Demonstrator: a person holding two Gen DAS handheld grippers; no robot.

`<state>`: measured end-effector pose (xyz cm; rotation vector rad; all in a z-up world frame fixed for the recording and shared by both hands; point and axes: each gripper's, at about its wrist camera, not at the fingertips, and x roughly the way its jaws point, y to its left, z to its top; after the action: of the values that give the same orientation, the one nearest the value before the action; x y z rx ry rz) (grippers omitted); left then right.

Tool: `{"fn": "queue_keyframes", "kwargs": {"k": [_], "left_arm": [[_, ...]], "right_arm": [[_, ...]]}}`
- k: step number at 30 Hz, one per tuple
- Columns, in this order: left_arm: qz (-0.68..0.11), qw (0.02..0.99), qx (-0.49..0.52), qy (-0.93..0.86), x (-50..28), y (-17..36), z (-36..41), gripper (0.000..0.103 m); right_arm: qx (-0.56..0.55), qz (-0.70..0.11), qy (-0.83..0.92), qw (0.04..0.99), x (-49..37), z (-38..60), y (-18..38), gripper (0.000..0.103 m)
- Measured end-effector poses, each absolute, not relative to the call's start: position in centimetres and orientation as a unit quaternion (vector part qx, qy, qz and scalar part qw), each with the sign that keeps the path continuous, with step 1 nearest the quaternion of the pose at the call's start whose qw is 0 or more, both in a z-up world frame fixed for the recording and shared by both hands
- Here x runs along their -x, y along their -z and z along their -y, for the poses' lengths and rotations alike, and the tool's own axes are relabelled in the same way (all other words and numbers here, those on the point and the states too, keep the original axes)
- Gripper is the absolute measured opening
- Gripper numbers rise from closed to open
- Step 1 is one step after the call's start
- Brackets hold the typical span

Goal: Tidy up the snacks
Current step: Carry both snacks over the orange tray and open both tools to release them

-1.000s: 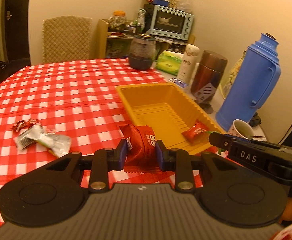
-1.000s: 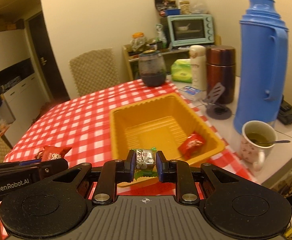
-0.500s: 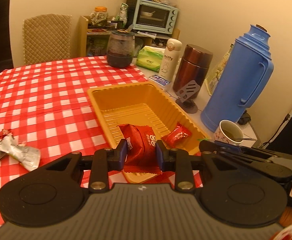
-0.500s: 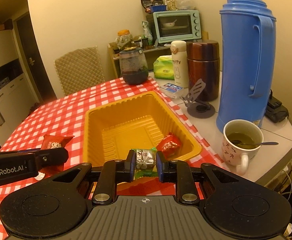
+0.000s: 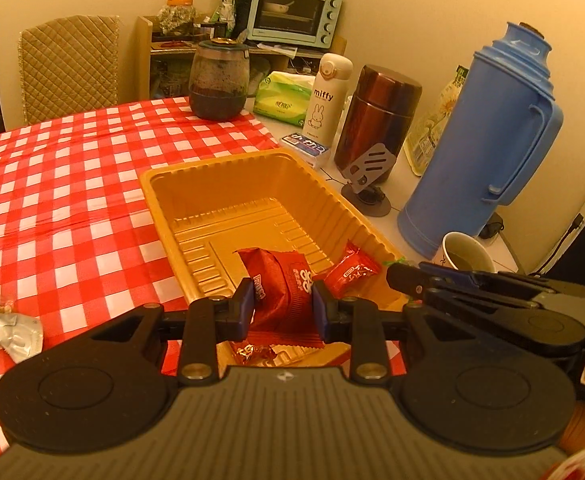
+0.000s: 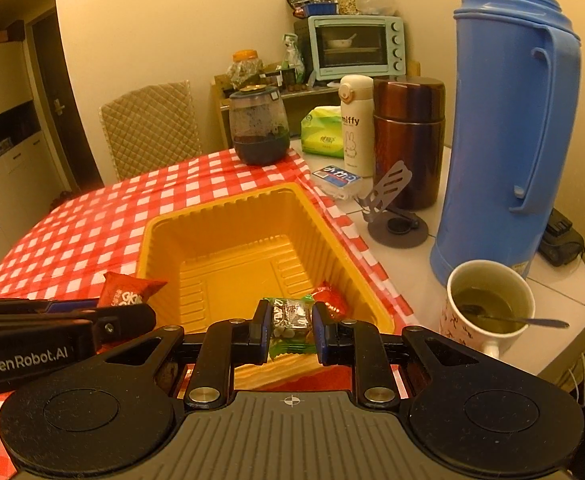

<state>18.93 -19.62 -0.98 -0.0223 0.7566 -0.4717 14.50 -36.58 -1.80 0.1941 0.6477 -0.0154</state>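
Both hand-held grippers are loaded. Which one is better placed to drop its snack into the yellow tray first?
Probably the left hand-held gripper: its red snack packet already hangs over the yellow tray. The right one's green-and-white candy sits at the near rim.

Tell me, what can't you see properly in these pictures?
- Left wrist view: the small wrapper inside the yellow tray's near end is mostly hidden by the left gripper and its red snack packet.
- Left wrist view: the silver wrappers are cut off by the left edge.
- Right wrist view: the green candy packet's print is too small to read.
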Motion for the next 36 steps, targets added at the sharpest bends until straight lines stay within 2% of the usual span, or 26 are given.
{"fn": "queue_keyframes", "kwargs": {"k": [14,15,17,32,36], "left_arm": [[-0.384,0.894,0.001,0.232,-21.8,3.3,20.5,0.028],[-0.387,0.893,0.000,0.230,-21.9,3.5,20.4,0.030],[-0.386,0.896,0.001,0.220,-22.1,3.6,20.2,0.045],[-0.381,0.907,0.042,0.175,-20.6,3.4,15.5,0.046],[-0.373,0.913,0.044,0.160,-20.2,3.0,14.7,0.054]], "right_arm": [[-0.084,-0.333,0.009,0.939,-16.4,37.0,3.4,0.022],[-0.084,-0.334,0.009,0.939,-16.5,37.0,3.4,0.022],[-0.084,-0.335,0.009,0.939,-16.6,37.0,3.5,0.022],[-0.083,-0.328,-0.015,0.941,-17.5,35.9,2.8,0.022],[-0.098,-0.326,-0.049,0.939,-18.3,35.8,2.8,0.023]]}}
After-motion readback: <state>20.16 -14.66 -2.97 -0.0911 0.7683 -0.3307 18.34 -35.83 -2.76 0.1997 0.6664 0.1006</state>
